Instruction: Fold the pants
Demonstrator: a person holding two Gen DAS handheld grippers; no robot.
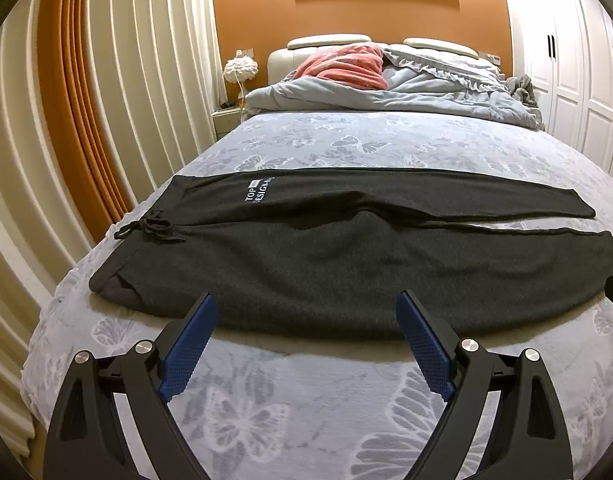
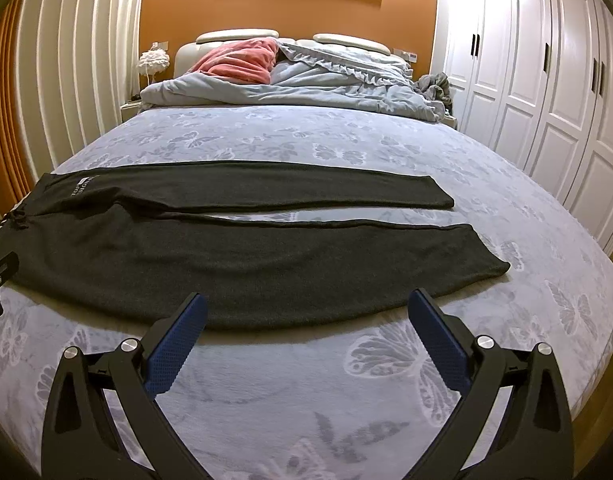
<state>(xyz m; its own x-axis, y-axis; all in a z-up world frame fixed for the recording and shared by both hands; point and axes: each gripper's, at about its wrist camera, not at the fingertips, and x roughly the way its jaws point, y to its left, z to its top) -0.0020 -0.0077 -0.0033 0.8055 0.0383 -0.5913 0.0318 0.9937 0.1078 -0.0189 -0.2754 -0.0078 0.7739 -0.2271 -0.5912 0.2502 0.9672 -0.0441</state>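
Observation:
Dark grey pants (image 1: 306,256) lie flat across the bed, waistband with drawstring (image 1: 154,230) at the left, both legs stretching right, side by side. The pants also show in the right wrist view (image 2: 242,264), leg ends at the right (image 2: 486,256). My left gripper (image 1: 306,308) is open, its blue fingertips at the near edge of the pants near the hip. My right gripper (image 2: 306,308) is open, its fingertips at the near edge of the near leg. Neither holds anything.
The bed has a pale blue butterfly-print cover (image 1: 306,400). A crumpled quilt (image 1: 386,92) and pink blanket (image 1: 346,66) lie at the headboard. Curtains (image 1: 86,120) hang left, white wardrobes (image 2: 546,100) stand right. A nightstand lamp (image 1: 240,68) is at the back left.

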